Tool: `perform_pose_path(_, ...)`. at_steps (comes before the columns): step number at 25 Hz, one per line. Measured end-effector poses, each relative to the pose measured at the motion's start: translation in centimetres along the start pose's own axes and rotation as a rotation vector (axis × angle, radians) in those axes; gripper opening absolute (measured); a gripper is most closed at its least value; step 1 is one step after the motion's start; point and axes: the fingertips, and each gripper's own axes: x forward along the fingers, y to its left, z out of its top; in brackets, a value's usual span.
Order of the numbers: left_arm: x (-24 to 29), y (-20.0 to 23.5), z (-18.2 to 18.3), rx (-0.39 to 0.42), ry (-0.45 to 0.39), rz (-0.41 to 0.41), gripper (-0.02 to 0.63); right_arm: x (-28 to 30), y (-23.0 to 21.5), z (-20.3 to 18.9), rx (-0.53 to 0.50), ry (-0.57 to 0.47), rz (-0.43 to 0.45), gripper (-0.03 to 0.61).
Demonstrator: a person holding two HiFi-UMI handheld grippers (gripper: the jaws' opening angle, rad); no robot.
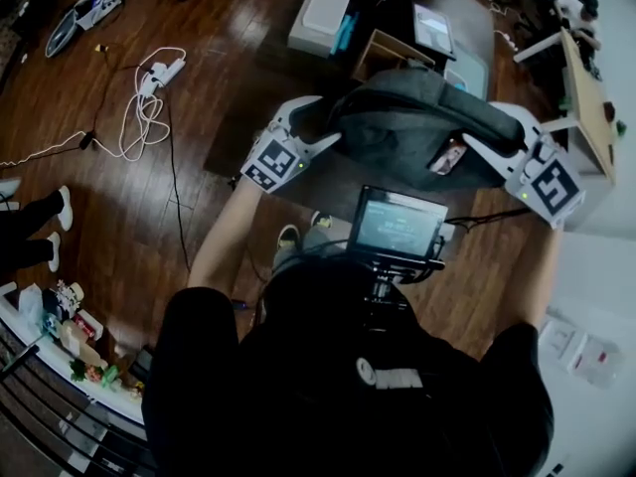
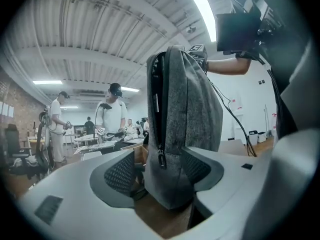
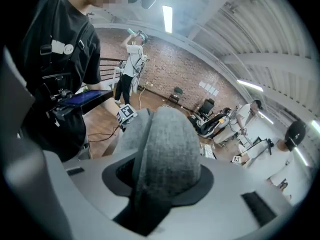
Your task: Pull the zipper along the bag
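A grey fabric bag lies across a dark table, in front of me. My left gripper straddles its left end. In the left gripper view the bag stands between the pads. The right pad presses on the cloth and the left one sits close against it. A small metal zipper pull hangs just in front of the jaws, and the dark zipper line runs up from it. My right gripper holds the bag's right end. There the rounded grey end fills the space between its jaws.
A tablet on a chest rig hangs over the table's near edge. Behind the table are a white box and a wooden box. Cables and a power strip lie on the floor at left. Other people stand further off.
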Motion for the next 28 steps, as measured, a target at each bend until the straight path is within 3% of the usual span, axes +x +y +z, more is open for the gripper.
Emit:
perform_pose_path(5, 0.9, 2.3, -2.6, 0.028, 0.062, 0.138, 0.290, 0.6, -2.6, -1.8, 0.027, -0.011, -0.001, 0.170)
perform_pose_path(10, 2.4, 2.5, -2.0, 0.136, 0.073, 0.328, 0.262, 0.8, -3.5, -2.3, 0.036, -0.016, -0.007, 0.170)
perform_pose_path(14, 2.9, 2.7, -2.2, 0.135, 0.067, 0.411, 0.261, 1.2, -3.4, -2.2, 0.055, -0.019, -0.007, 0.170)
perform_pose_path(19, 3.5, 2.5, -1.9, 0.264, 0.111, 0.531, 0.256, 1.5, -3.3, -2.1, 0.061, -0.016, -0.001, 0.170)
perform_pose_path(22, 3.9, 3.5, -2.4, 0.238, 0.123, 0.571, 0.256, 1.5, -3.2, -2.1, 0.065, -0.020, -0.003, 0.170)
perform_pose_path(28, 4.5, 4.1, -2.4, 0.282, 0.128, 0.583, 0.241, 1.6, -3.4, -2.4, 0.070, -0.014, -0.017, 0.170)
